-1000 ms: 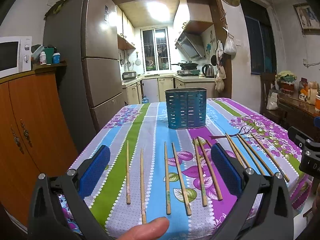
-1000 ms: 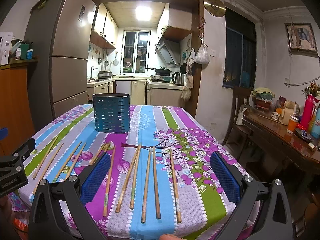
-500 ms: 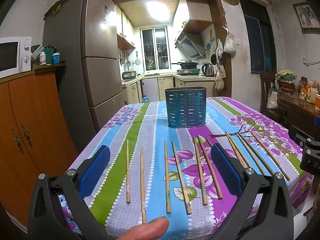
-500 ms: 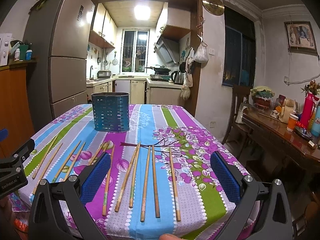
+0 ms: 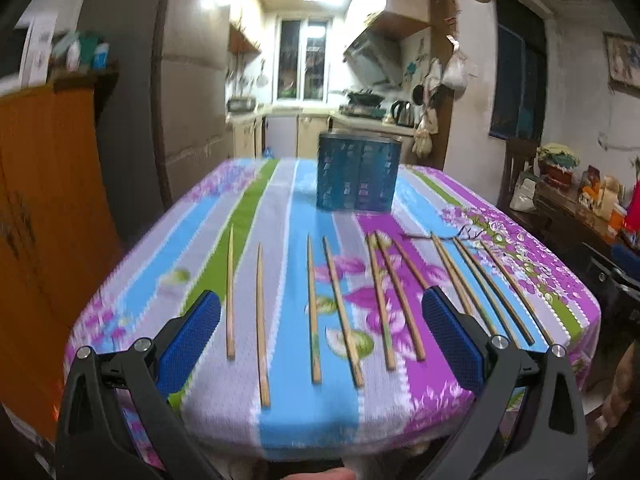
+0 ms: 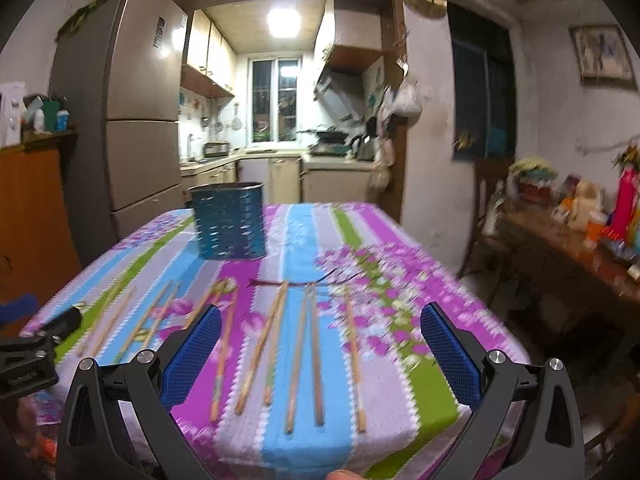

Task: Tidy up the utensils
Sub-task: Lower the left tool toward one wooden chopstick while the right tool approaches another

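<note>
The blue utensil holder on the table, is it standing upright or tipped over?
Upright. The blue utensil holder stands on its base on the striped tablecloth, open rim on top, in both views.

Black gripper frames, silver screws, blue textured fingers (image 5: 192,340).

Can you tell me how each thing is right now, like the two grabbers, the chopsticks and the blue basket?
left gripper: open, holding nothing, above the table's near edge.
right gripper: open, holding nothing.
chopsticks: lying flat in a row on the tablecloth, none picked up.
blue holder: upright behind the chopsticks; nothing sticks out of its top.
kitchen ceiling light: on.
</note>
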Demonstrator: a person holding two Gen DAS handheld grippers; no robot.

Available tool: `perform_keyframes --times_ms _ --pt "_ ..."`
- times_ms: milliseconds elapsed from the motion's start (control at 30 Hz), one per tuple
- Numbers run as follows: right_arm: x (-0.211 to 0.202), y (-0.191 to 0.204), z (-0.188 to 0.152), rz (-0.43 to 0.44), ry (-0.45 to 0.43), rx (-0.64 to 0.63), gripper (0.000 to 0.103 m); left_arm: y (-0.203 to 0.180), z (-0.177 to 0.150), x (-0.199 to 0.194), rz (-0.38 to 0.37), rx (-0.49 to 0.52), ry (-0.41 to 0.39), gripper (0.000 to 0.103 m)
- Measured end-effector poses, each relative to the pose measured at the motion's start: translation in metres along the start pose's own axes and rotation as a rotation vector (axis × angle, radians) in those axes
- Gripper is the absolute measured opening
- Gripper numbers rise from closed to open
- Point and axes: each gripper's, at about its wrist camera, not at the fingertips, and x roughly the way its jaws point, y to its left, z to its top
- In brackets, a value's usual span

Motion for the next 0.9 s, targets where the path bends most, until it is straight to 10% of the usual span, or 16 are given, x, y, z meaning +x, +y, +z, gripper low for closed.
perform_keyframes --times_ms 400,600,733,900 --pt "0.015 -0.013 -0.028 0.34 0.22 0.215 0.1 0.037 -0.017 -0.019 -0.175 -0.219 -0.02 0.097" --pt "0.023 -0.004 -0.029 0.274 0.303 0.138 0.1 0.058 0.0 -0.02 -0.038 -0.175 -0.095 0.097" --pt "0.01 -0.055 -0.011 0.227 0.147 0.291 0.1 0.079 0.013 -0.022 0.115 0.0 -0.121 0.097" --pt "0.026 -0.108 -0.02 0.275 0.23 0.505 0.1 0.1 0.008 -0.012 0.17 0.127 -0.025 0.086"
